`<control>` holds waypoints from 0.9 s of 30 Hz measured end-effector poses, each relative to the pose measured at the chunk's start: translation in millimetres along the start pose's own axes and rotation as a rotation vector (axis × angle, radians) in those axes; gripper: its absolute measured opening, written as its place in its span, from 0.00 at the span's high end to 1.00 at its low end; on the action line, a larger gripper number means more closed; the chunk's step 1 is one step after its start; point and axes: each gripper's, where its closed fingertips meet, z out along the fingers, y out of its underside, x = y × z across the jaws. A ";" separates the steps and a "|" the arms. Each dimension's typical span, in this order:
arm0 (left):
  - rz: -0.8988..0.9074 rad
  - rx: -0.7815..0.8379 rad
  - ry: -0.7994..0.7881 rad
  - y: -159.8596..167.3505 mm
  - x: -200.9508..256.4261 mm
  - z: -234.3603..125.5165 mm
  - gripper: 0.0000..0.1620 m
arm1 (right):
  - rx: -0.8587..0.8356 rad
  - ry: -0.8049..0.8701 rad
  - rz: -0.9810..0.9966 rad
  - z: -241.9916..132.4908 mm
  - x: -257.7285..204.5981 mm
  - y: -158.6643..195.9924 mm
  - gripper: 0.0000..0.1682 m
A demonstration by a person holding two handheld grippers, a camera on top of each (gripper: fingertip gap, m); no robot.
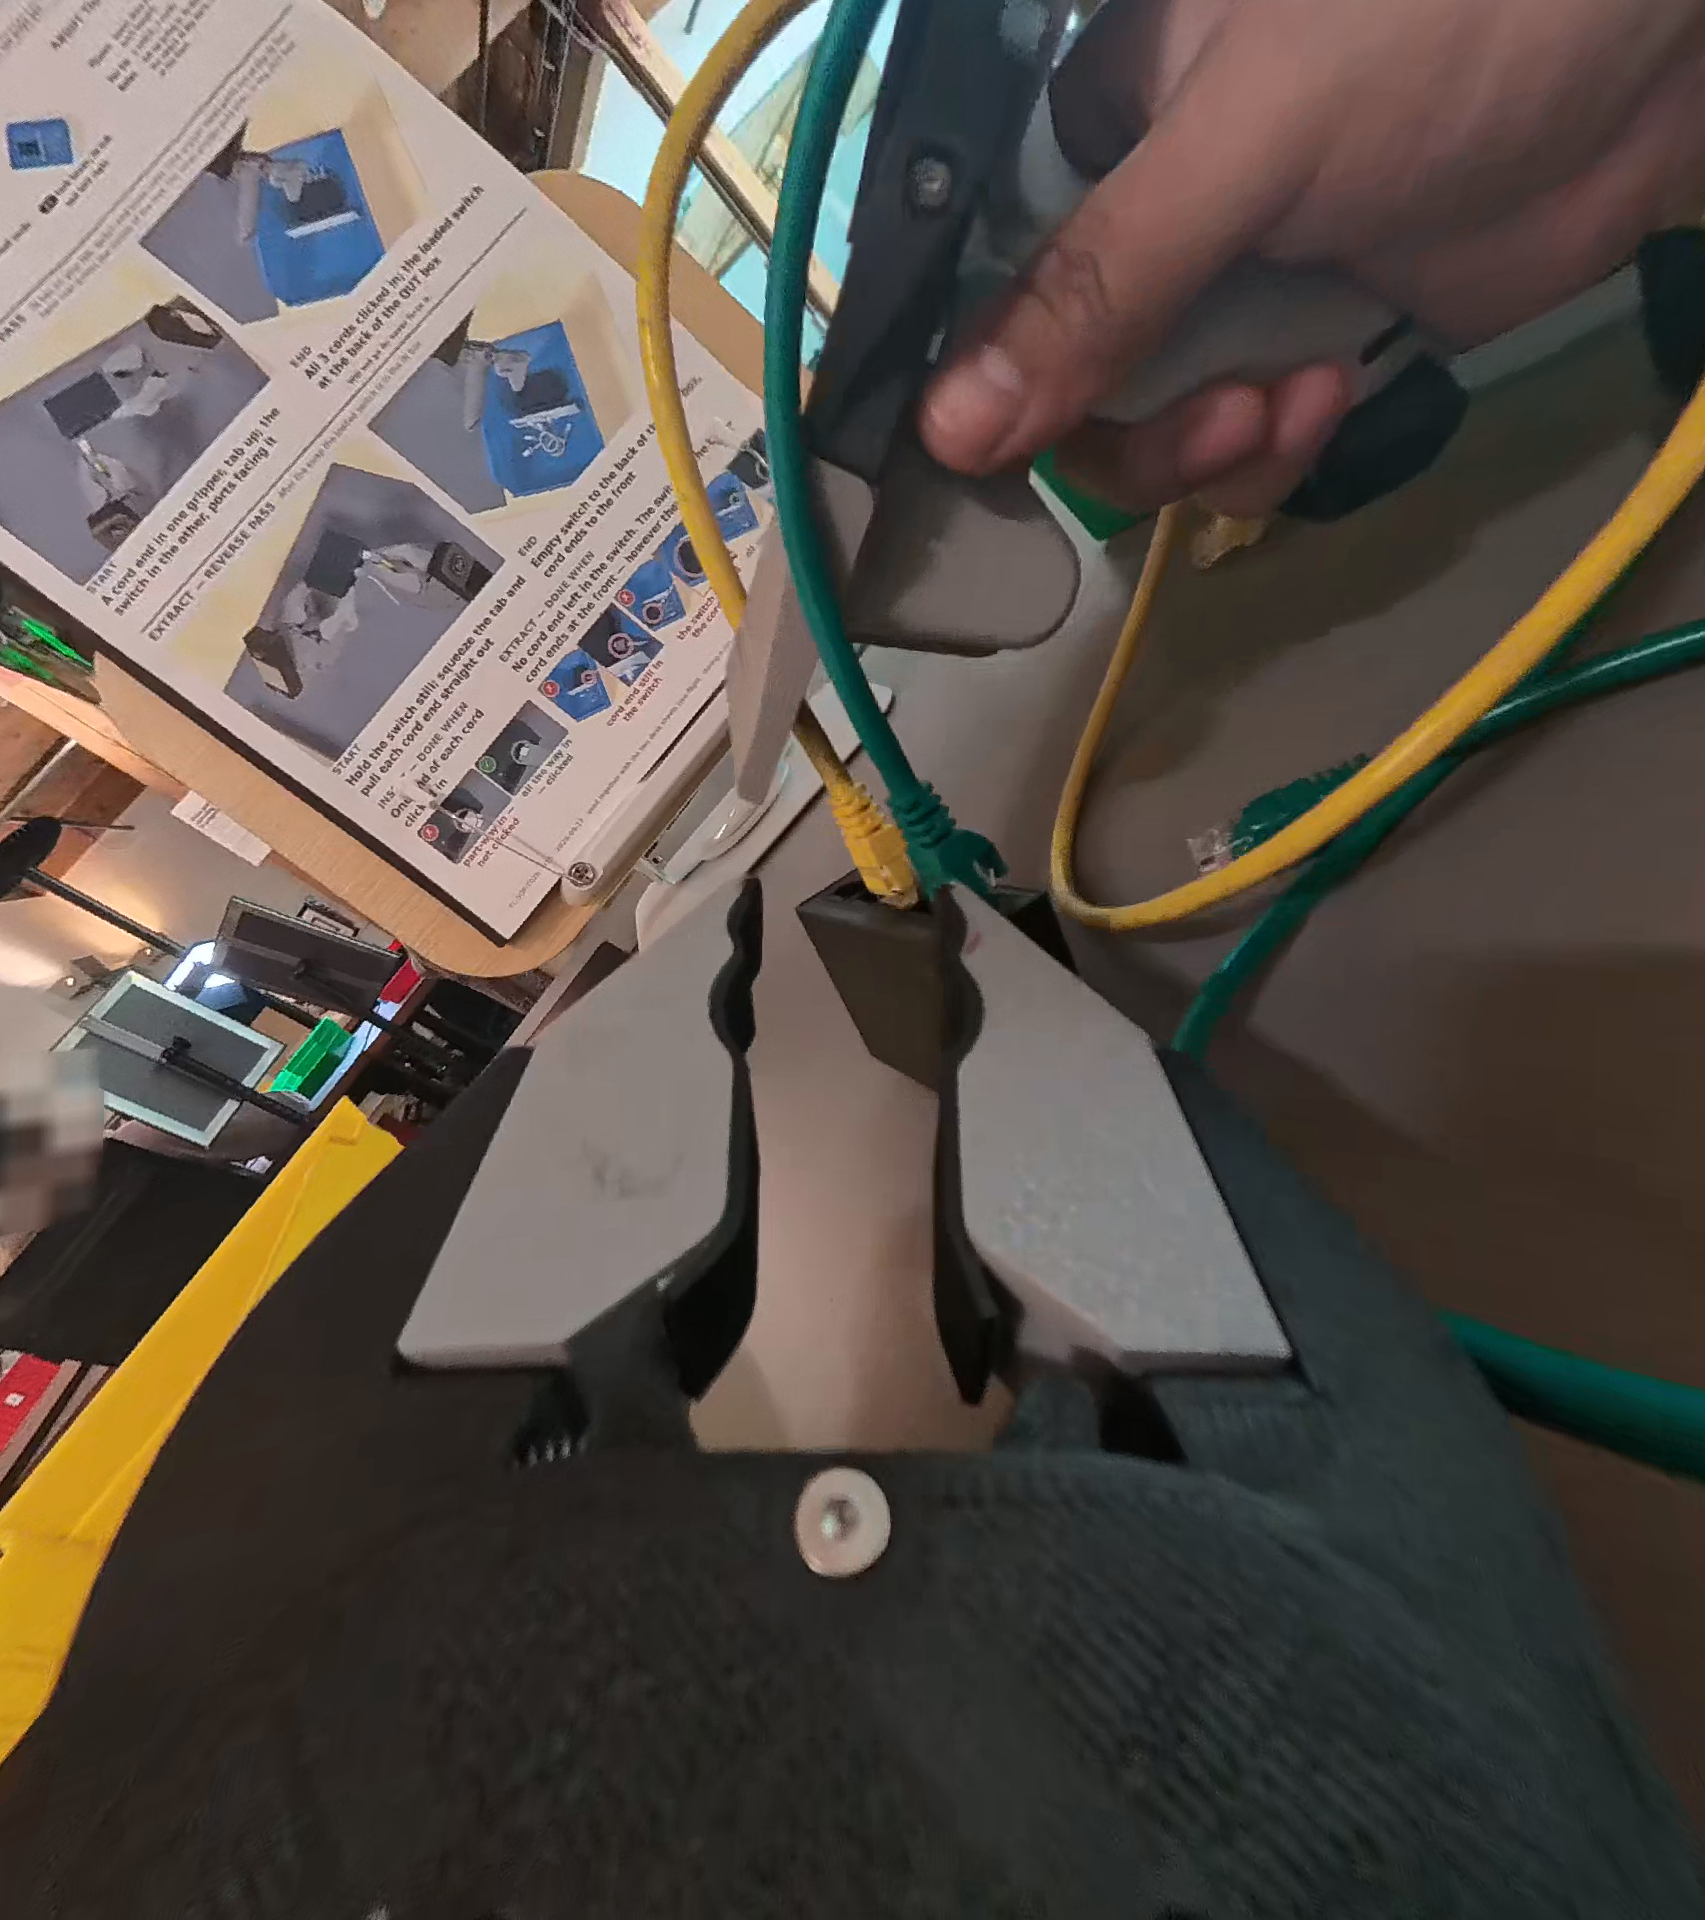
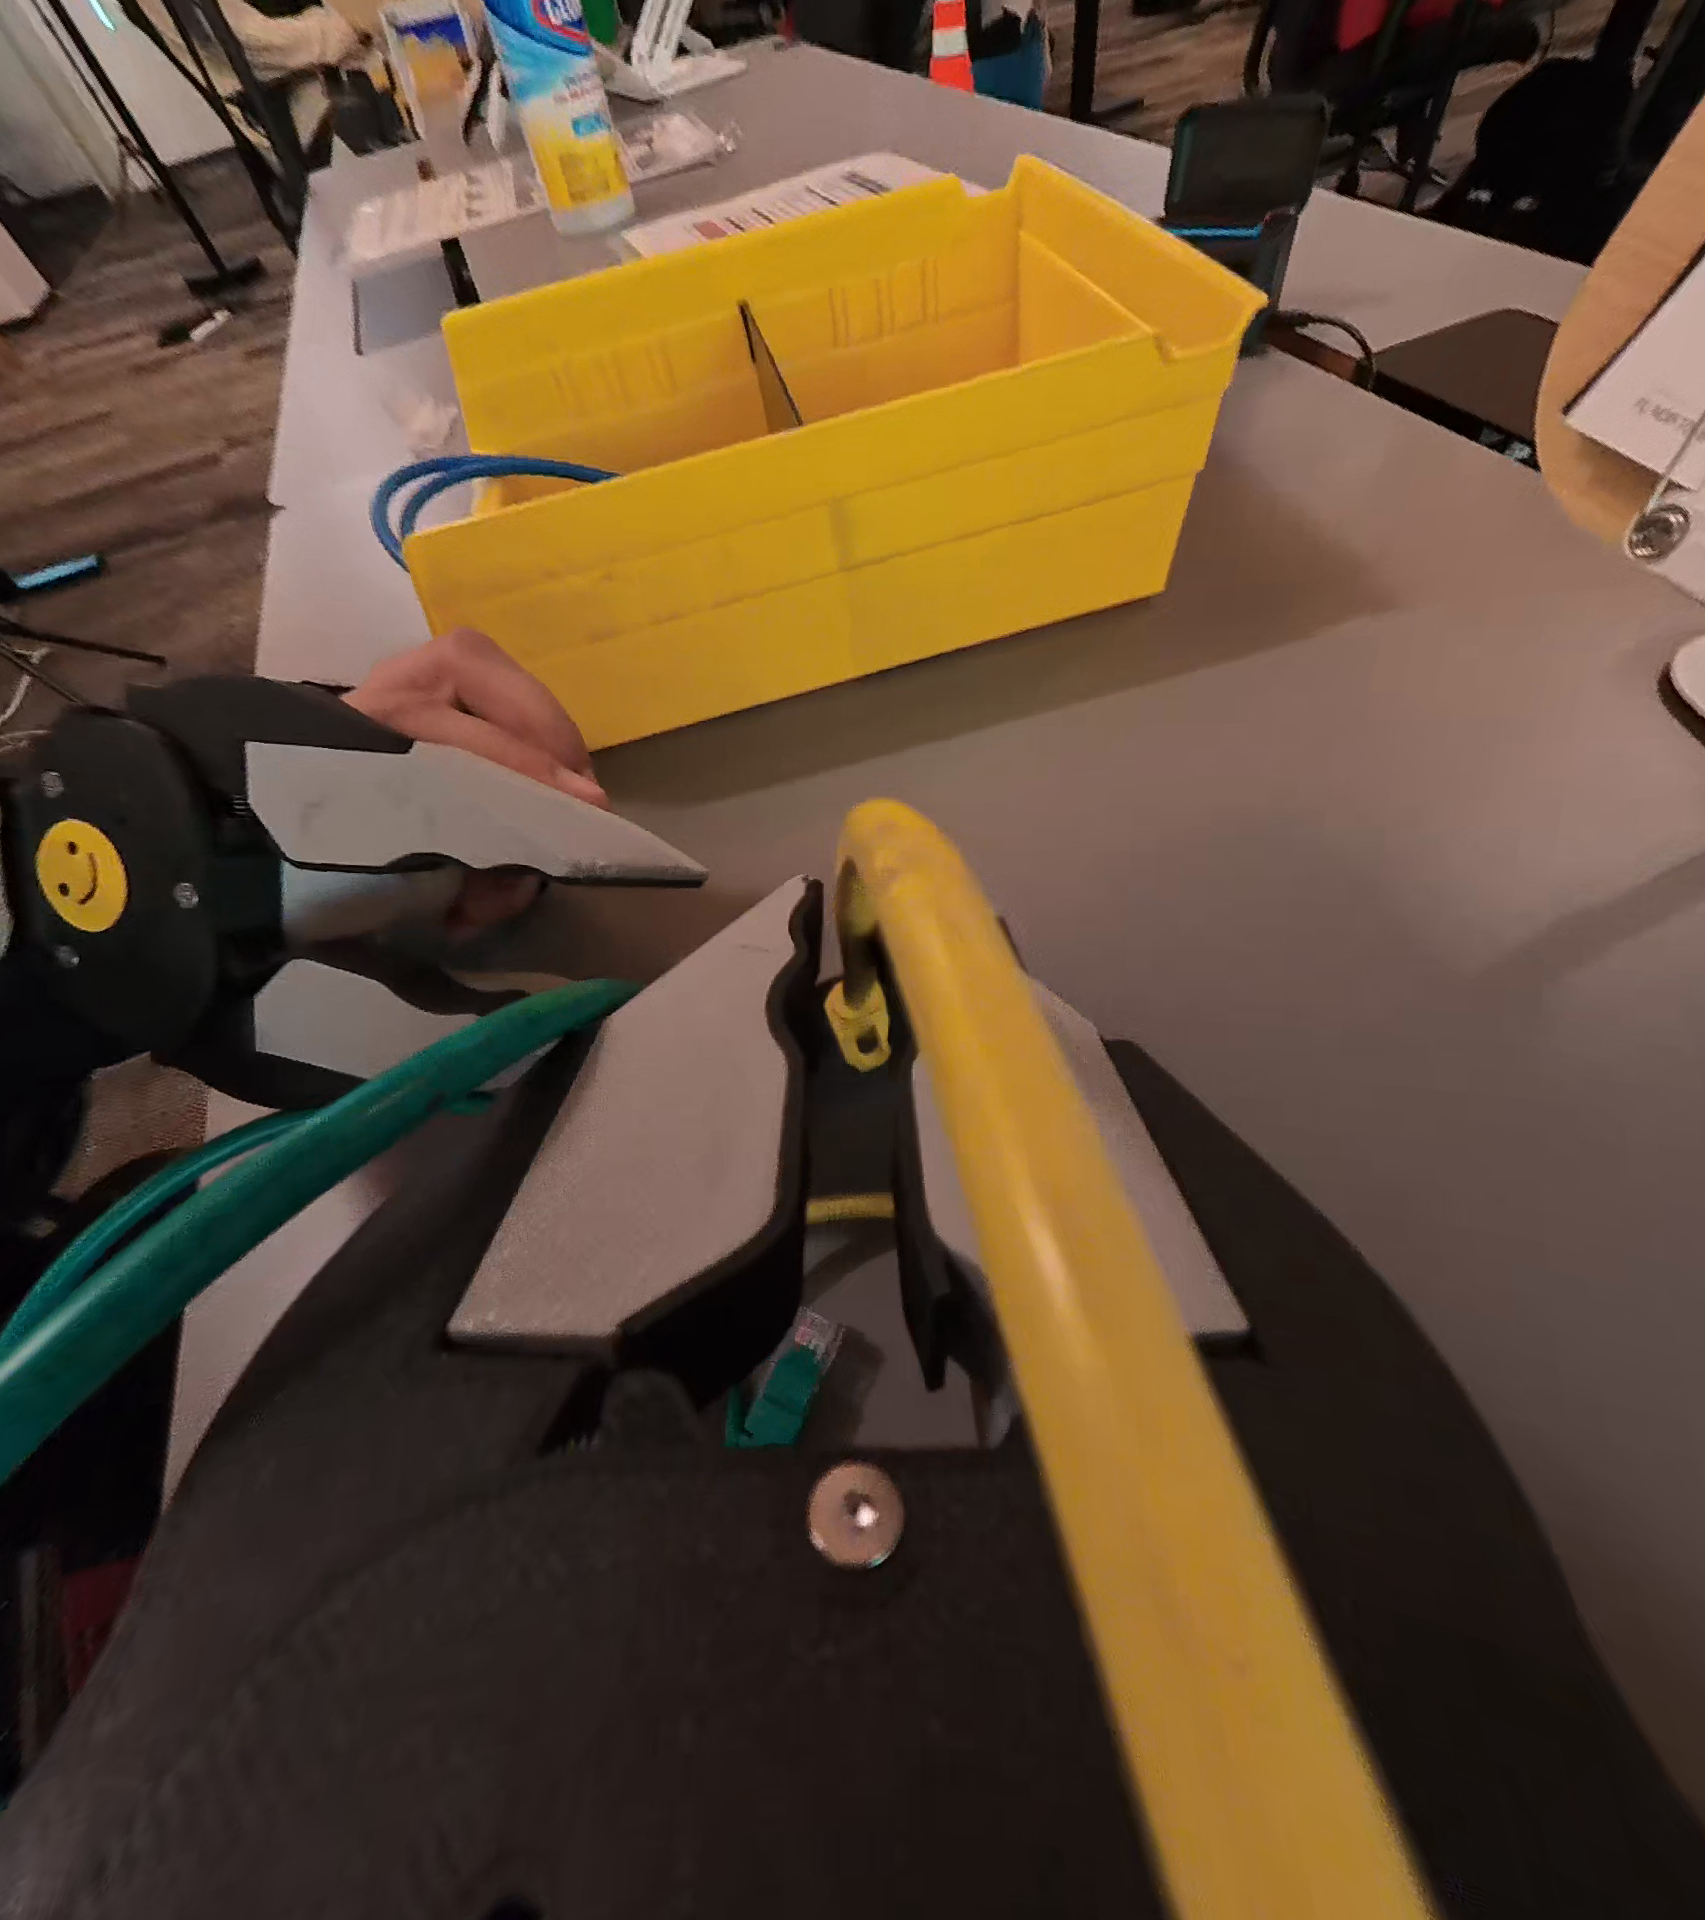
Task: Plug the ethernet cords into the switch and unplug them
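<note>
In the left wrist view a small black switch (image 1: 879, 987) stands between the fingers of my left gripper (image 1: 850, 902). It lies against the right pad, with a clear gap to the left pad, so the jaws are open. A yellow plug (image 1: 874, 852) and a green plug (image 1: 936, 831) sit in its ports. The green cord's other plug (image 1: 1243, 826) lies loose on the table and also shows in the right wrist view (image 2: 791, 1371). My right gripper (image 2: 889, 904) is shut on the yellow cord's free end (image 2: 858, 1029). The left gripper (image 2: 609, 935) shows there with spread fingers.
A yellow divided bin (image 2: 827, 582) stands on the grey table (image 2: 1347, 831), with a blue cord (image 2: 422, 499) at its left end. An instruction board (image 1: 308, 468) on a white stand is just behind the switch. Yellow and green cord loops (image 1: 1450, 727) lie to the right. Both grippers' tips are close together, under 4 cm apart.
</note>
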 end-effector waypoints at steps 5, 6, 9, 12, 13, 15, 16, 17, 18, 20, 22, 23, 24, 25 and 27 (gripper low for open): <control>-0.046 -0.003 -0.001 -4.0 0.0 3.9 0.81 | 0.022 0.017 -0.045 6.2 -7.2 -6.5 0.95; -0.053 0.000 0.002 -5.5 0.9 4.8 0.80 | 0.026 0.017 -0.052 6.4 -8.2 -7.4 0.95; -0.065 0.034 0.012 -13.9 5.2 5.2 0.81 | 0.026 0.016 -0.046 8.8 -8.6 -5.9 0.95; -0.096 0.059 0.007 -21.1 5.5 6.9 0.81 | -0.015 0.114 -0.112 14.0 1.3 0.3 0.97; -0.116 0.063 0.000 -22.8 4.3 8.5 0.81 | -0.034 0.135 -0.154 15.8 1.1 2.7 0.97; -0.163 0.050 -0.048 -21.5 -4.7 12.0 0.82 | -0.038 0.160 -0.186 18.4 -0.8 2.7 0.97; -0.185 0.025 -0.077 -17.4 -10.3 13.9 0.84 | -0.038 0.155 -0.181 19.2 -2.2 3.1 0.97; -0.197 0.001 -0.087 -13.2 -13.3 15.7 0.85 | -0.046 0.135 -0.166 19.8 -4.6 4.6 0.97; -0.204 -0.007 -0.080 -11.7 -13.5 16.3 0.87 | -0.060 0.126 -0.150 20.0 -4.5 7.2 0.96; -0.206 -0.032 -0.075 -7.7 -13.9 17.2 0.89 | -0.072 0.132 -0.140 19.6 -2.0 9.0 0.94; -0.217 -0.049 -0.074 -5.8 -14.0 17.8 0.91 | -0.080 0.146 -0.139 18.6 0.3 9.3 0.93; -0.222 -0.045 -0.070 -6.4 -13.7 17.6 0.91 | -0.085 0.150 -0.139 17.6 0.8 9.3 0.92; -0.230 -0.033 -0.064 -8.1 -13.5 16.9 0.91 | -0.087 0.151 -0.138 16.2 0.9 9.0 0.91; -0.237 -0.018 -0.060 -10.0 -13.5 16.0 0.91 | -0.085 0.149 -0.135 14.7 0.6 8.3 0.90; -0.252 0.001 -0.054 -12.3 -14.0 13.9 0.92 | -0.074 0.135 -0.122 11.6 0.2 6.4 0.86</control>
